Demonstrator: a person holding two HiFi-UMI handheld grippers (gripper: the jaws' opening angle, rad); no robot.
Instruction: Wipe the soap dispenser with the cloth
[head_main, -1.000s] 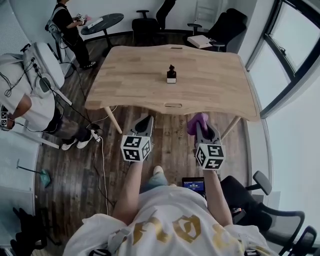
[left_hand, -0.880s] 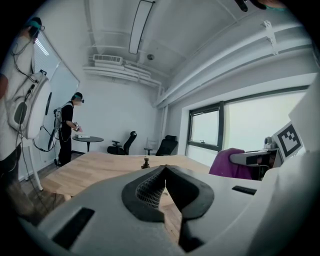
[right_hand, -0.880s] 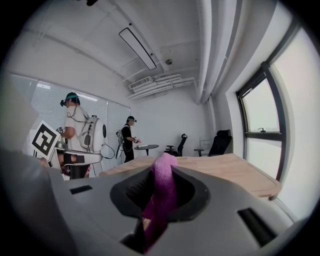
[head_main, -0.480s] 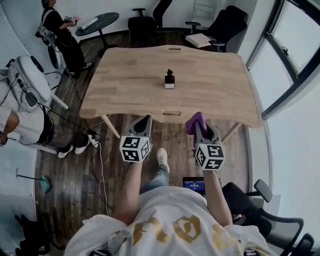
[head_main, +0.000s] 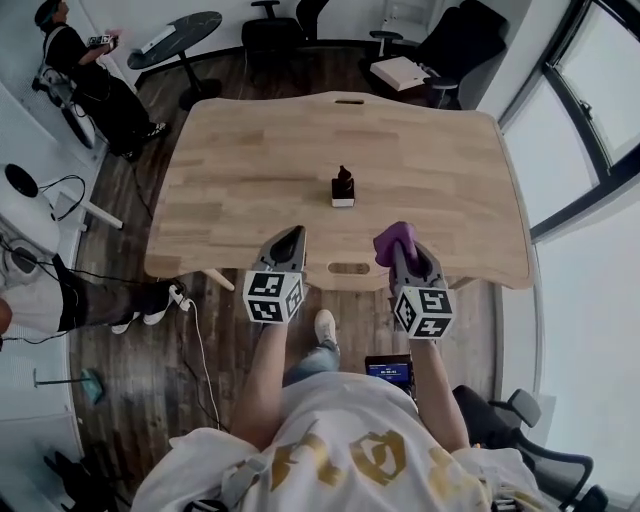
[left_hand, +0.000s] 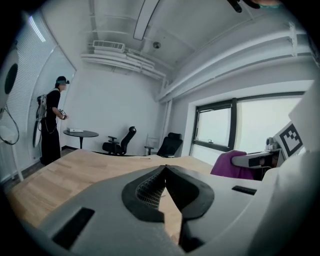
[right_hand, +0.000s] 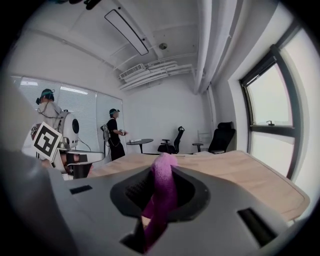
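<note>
Well, head view: the small dark pump soap dispenser w/ white base (head_main: 342, 187) stands upright mid light wooden table (head_main: 230, 170). Both grippers sit nearer the person than the dispenser, one either side, abt equally close. The right gripper (head_main: 402, 250) pinches a purple cloth (head_main: 392, 237). Bare tabletop all round the dispenser.

Left gripper view: the left gripper (head_main: 292, 236) has its jaws together, nothing between.

Right gripper view: cloth clamped; dispenser not seen.

No legible text: gold print (head_main: 372, 455) on shirt (head_main: 330, 410) unreadable; small screen (head_main: 387, 369) too tiny to read.
</note>
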